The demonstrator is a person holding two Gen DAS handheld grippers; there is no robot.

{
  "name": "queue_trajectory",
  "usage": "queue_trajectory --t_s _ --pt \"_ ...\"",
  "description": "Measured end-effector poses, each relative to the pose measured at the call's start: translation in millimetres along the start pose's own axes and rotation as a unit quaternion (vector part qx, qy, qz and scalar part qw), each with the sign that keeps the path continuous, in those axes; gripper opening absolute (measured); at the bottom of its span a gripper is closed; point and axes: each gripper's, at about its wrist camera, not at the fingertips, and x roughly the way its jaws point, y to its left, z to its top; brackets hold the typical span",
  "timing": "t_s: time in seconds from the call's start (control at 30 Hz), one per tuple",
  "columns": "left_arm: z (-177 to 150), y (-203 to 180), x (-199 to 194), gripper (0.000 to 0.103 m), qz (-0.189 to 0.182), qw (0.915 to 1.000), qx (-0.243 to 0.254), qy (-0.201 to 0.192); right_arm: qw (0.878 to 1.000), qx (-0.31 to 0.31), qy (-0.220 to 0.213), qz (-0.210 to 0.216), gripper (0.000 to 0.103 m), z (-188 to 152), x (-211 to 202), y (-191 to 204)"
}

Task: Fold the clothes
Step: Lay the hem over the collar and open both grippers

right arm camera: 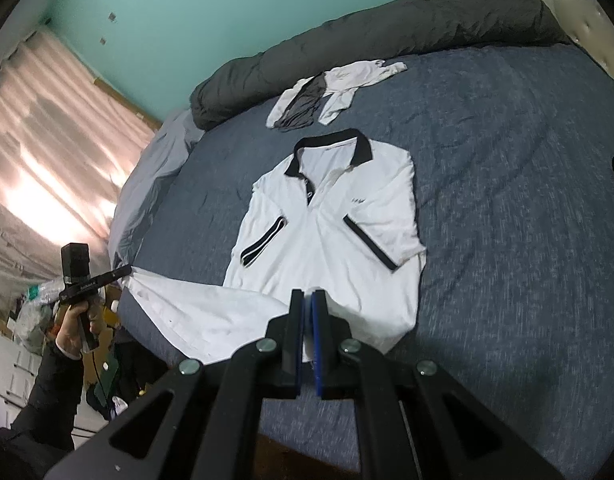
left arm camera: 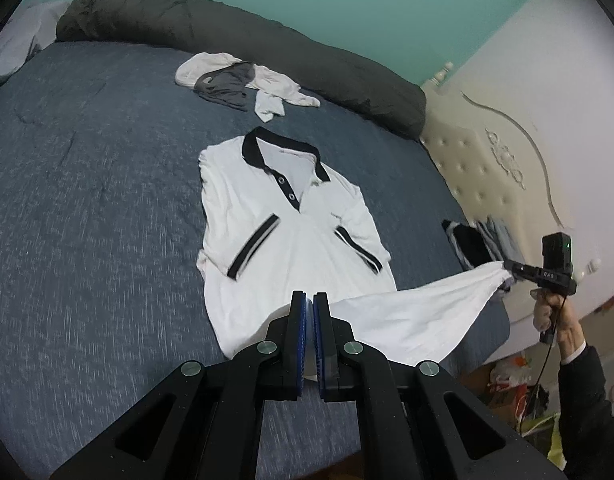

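Observation:
A white polo shirt (left arm camera: 287,240) (right arm camera: 327,232) with a black collar lies face up on the blue bed (left arm camera: 87,200). Both black-trimmed sleeves are folded in over its chest. My left gripper (left arm camera: 310,296) (right arm camera: 127,270) is shut on one corner of the bottom hem. The right gripper (right arm camera: 309,294) (left arm camera: 507,267) is shut on the other corner. The hem is lifted off the bed and stretched taut between them, while the upper shirt stays flat. A hand and a dark sleeve hold each gripper at the picture's edge.
A loose pile of white and grey clothes (left arm camera: 243,80) (right arm camera: 327,92) lies beyond the collar, in front of a rolled grey duvet (left arm camera: 267,44). A dark striped garment (left arm camera: 467,244) sits by the cream tufted headboard (left arm camera: 475,160). Bags and clutter (right arm camera: 31,312) cover the floor beside the bed.

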Motion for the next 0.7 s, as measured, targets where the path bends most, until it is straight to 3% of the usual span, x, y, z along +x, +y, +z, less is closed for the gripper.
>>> queue_trajectory --t_s 0.3,0.7 --pt "69.1 33.6 50.9 0.004 0.004 0.9995 -0.029 -0.009 1.0 0.02 -0.008 -0.004 0.003 63.2 40.6 -33.8" --pt "159.3 89.5 139.6 0.004 0.03 0.9983 -0.049 0.006 0.999 0.049 -0.012 -0.016 0.003 156.0 128.0 -97.6"
